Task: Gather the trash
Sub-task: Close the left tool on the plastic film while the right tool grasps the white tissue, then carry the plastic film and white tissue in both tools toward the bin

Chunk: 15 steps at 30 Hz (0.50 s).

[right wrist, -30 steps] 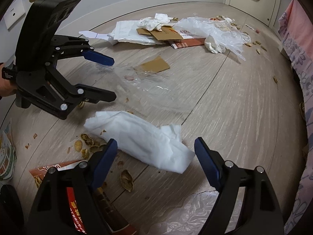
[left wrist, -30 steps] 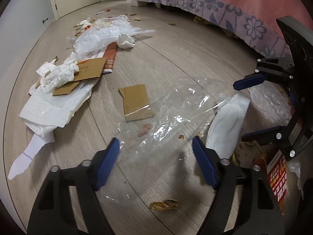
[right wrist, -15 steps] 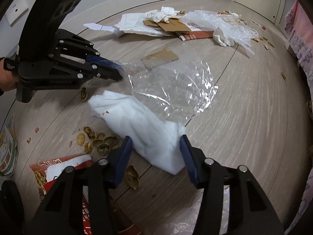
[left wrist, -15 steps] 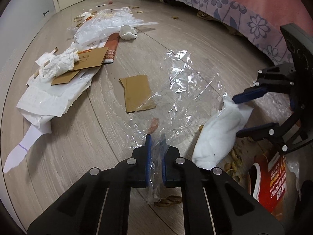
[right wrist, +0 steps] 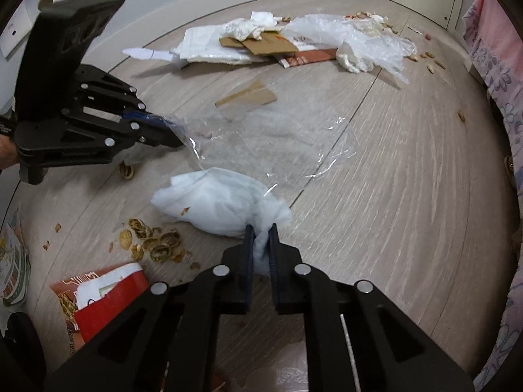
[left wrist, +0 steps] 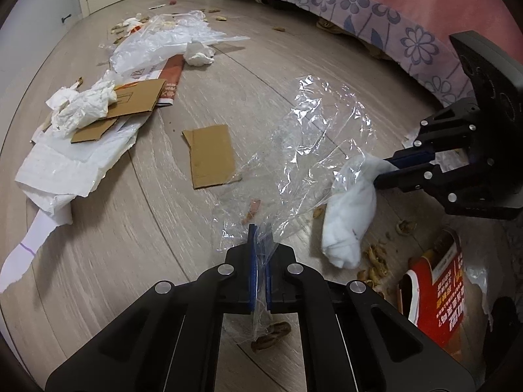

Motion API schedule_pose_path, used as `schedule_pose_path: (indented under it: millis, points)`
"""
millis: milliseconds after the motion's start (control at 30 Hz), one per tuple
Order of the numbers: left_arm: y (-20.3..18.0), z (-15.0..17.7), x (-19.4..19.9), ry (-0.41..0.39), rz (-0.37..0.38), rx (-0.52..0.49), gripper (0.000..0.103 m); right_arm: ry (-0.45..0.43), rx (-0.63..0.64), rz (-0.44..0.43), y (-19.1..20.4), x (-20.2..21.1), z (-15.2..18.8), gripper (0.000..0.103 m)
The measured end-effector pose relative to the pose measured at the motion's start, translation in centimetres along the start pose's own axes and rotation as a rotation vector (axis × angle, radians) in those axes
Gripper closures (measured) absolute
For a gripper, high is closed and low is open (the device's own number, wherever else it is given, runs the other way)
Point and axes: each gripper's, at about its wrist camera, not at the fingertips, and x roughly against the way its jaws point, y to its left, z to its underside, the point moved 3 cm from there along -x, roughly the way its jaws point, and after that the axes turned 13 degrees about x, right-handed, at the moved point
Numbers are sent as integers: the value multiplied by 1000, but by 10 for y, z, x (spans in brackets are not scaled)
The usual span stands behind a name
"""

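We judge the job barely begun: the far-left heap of bags and cardboard (left wrist: pixel 98 124) lies untouched, while our left gripper (left wrist: pixel 258 245) is clamped on the clear film (left wrist: pixel 313 150) mid-floor, our right gripper (right wrist: pixel 261 238) on the white tissue (right wrist: pixel 219 205) beside it, nutshells (right wrist: pixel 153 241) scattered near.

Left claw (left wrist: pixel 258 245) pinching clear film (left wrist: pixel 313 150); right claw (left wrist: pixel 384 170) gripping tissue (left wrist: pixel 349 215).
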Motion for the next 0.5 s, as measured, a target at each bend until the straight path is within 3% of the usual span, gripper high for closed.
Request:
schedule_pose_path:
  millis: [500]
  points:
    - [-8, -18, 32, -32, 9, 48, 101, -67, -104, -26, -10, 36, -15, 94]
